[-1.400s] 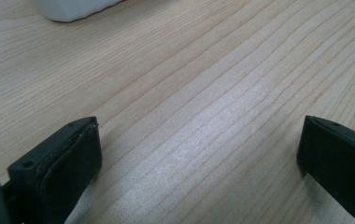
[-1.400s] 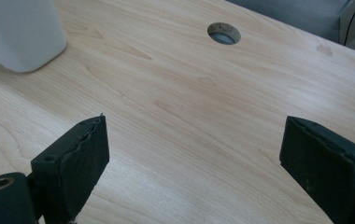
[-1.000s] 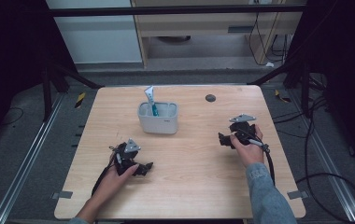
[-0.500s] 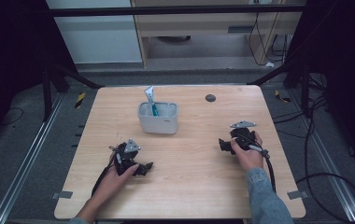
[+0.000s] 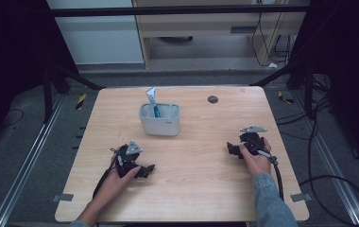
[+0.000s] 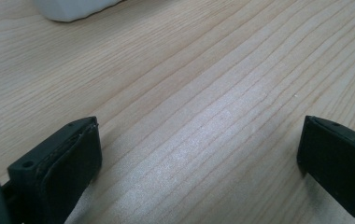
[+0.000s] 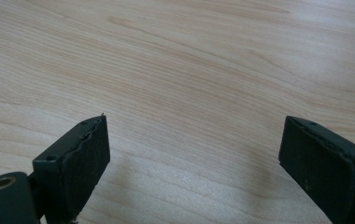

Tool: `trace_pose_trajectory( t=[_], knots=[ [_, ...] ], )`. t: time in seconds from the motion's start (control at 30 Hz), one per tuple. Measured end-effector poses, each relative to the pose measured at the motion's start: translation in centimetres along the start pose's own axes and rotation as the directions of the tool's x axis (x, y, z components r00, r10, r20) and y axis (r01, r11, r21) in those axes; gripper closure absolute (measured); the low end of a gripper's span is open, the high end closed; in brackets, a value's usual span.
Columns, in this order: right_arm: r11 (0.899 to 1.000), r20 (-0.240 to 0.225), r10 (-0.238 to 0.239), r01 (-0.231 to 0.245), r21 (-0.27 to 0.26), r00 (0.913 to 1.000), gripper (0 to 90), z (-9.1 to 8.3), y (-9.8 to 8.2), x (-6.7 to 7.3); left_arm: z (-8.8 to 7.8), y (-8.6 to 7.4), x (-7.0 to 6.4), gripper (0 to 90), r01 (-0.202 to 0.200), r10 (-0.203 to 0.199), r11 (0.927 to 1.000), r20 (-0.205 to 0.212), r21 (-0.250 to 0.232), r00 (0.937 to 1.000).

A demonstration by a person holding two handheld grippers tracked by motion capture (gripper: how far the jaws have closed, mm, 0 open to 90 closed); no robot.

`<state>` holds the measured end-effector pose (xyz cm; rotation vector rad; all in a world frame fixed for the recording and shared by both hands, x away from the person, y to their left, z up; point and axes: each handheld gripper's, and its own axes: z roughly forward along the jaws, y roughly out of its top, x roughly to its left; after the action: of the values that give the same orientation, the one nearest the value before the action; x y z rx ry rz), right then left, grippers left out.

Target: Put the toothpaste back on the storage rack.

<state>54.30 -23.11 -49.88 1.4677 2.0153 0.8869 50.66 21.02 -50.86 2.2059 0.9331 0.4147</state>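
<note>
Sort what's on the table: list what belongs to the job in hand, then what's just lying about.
Job in hand, judging by what lies nearest the grippers:
- holder, white, mid-table
- tube, standing in the holder
- left gripper, open, holding nothing
- right gripper, open, holding nothing

Lying about:
- dark disc, near the table's far edge

A lab-like test space: a wooden table (image 5: 192, 189) on metal floor rails (image 5: 24, 175), with loose cables (image 5: 338, 184).

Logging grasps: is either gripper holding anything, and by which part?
Nothing is held: left gripper and right gripper are open over bare table.
</note>
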Motion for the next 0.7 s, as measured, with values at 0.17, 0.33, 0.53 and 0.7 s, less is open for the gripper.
trace_pose_trajectory(
  t=[0.17, 0.33, 0.53, 0.7],
  knots=[
    [1.0, 0.007, 0.02, -0.02, 0.004, 0.9998, 9.2, 0.04, -0.59, -0.6, 0.0, 0.0, 0.0, 0.0, 0.0, 0.0, 1.0, 0.0, 0.0, 1.0],
    [1.0, 0.012, 0.03, -0.03, 0.008, 0.9995, 9.1, 0.14, -0.85, -0.85, 0.0, 0.0, 0.0, 0.0, 0.0, 0.0, 1.0, 0.0, 0.0, 1.0],
    [0.999, 0.008, 0.045, -0.045, 0.015, 0.999, 8.4, 0.49, -1.0, -0.77, 0.0, 0.0, 0.0, 0.0, 0.0, 0.0, 1.0, 0.0, 0.0, 1.0],
    [0.999, 0.02, 0.038, -0.038, 0.002, 0.9991, 7.8, 0.72, -1.01, -0.67, 0.0, 0.0, 0.0, 0.0, 0.0, 0.0, 1.0, 0.0, 0.0, 1.0]
  ],
)
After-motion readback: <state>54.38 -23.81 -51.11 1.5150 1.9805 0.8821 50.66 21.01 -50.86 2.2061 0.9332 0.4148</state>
